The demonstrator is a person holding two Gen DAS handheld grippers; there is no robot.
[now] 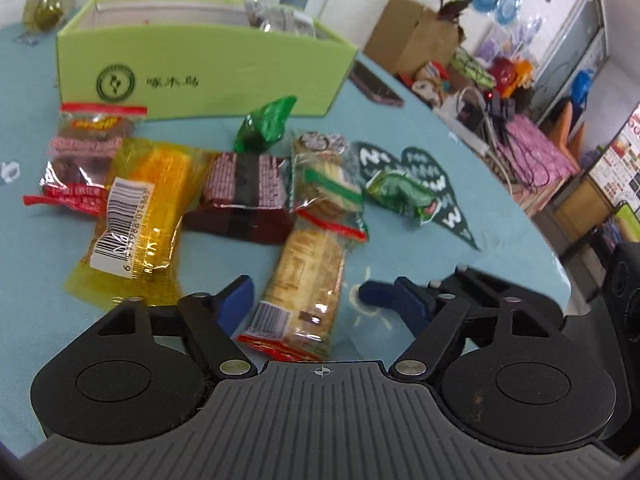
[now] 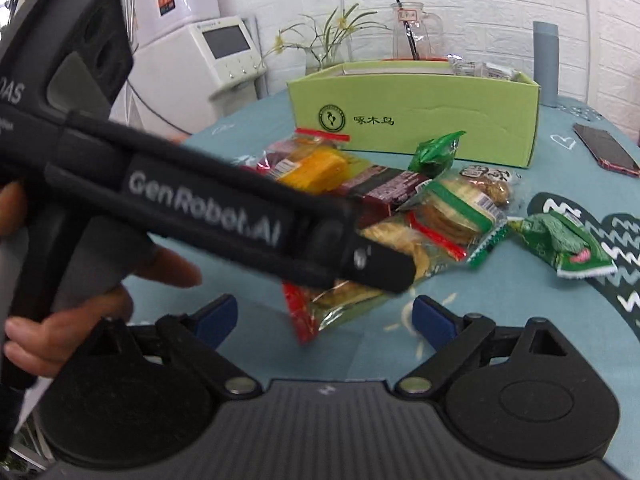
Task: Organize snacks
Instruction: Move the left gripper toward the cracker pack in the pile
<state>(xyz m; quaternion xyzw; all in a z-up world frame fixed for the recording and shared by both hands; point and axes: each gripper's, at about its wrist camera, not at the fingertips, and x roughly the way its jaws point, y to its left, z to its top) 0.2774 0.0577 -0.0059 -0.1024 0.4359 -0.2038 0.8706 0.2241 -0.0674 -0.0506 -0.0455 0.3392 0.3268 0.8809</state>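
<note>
A long clear packet of crackers [image 1: 308,280] with red ends lies on the teal tablecloth. It sits between the fingers of my left gripper [image 1: 326,304], which is open, its blue pads clear of the wrapper. From the right wrist view, a left-gripper finger [image 2: 384,268] hovers over the same packet [image 2: 400,240]. My right gripper [image 2: 326,316] is open, with the packet's red end just ahead of it. One of its blue-padded fingers [image 1: 378,292] reaches in beside the packet. Behind stands the green box [image 1: 208,64] holding silver packets [image 1: 276,16].
Loose snacks lie before the box: a yellow packet [image 1: 140,216], a maroon packet [image 1: 244,196], a round-cracker packet [image 1: 324,184], a green candy [image 1: 264,124] and a green packet [image 1: 404,196]. A phone [image 2: 608,152] lies right of the box. The table edge curves off to the right.
</note>
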